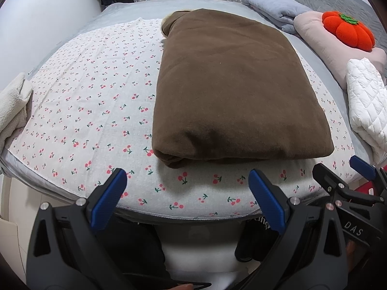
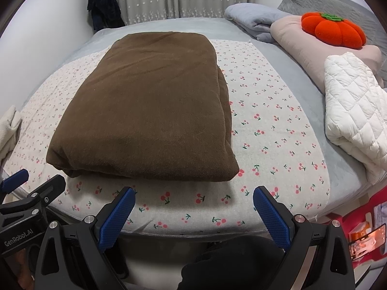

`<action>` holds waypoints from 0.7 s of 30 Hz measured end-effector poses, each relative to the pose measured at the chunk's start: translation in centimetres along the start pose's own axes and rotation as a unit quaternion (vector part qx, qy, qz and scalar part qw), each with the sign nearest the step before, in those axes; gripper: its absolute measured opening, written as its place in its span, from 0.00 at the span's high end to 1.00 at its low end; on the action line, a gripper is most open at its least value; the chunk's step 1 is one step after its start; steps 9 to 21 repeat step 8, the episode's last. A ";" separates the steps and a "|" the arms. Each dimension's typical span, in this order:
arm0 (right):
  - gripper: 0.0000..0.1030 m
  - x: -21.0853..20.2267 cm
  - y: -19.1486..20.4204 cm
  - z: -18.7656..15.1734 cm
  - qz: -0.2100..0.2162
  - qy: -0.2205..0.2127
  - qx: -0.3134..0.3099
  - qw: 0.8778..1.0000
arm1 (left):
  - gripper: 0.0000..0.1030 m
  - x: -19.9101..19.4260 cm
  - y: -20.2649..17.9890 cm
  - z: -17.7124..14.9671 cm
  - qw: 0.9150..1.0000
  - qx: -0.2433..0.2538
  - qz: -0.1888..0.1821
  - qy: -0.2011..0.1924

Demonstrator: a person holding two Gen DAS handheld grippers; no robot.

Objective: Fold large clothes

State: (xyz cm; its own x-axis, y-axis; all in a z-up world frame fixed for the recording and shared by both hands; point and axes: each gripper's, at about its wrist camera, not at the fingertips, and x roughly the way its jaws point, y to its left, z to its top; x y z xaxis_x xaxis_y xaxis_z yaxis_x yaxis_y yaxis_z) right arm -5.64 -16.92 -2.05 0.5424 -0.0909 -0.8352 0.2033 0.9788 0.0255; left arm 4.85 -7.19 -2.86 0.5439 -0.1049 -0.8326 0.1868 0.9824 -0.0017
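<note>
A large brown garment (image 1: 232,89) lies folded into a thick rectangle on a cherry-print sheet (image 1: 84,96) on the bed; it also shows in the right wrist view (image 2: 150,111). A pale lining shows at its far end (image 1: 167,20). My left gripper (image 1: 187,186) is open and empty, held just off the bed's near edge, short of the garment's near fold. My right gripper (image 2: 193,205) is open and empty, also just short of the near fold. The right gripper shows at the right edge of the left wrist view (image 1: 343,169), the left gripper at the left edge of the right wrist view (image 2: 33,183).
A white quilted cover (image 2: 355,111), a pink pillow (image 2: 314,48) with an orange pumpkin cushion (image 2: 331,30) and a grey blanket (image 2: 251,19) lie on the right. A cream towel (image 1: 12,106) sits at the left edge. A red box (image 2: 362,229) stands by the bed.
</note>
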 end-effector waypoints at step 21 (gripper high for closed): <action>0.03 0.4 0.2 0.2 0.003 0.002 -0.004 1.000 | 0.03 0.1 0.3 0.3 1.000 0.001 -0.004 -0.003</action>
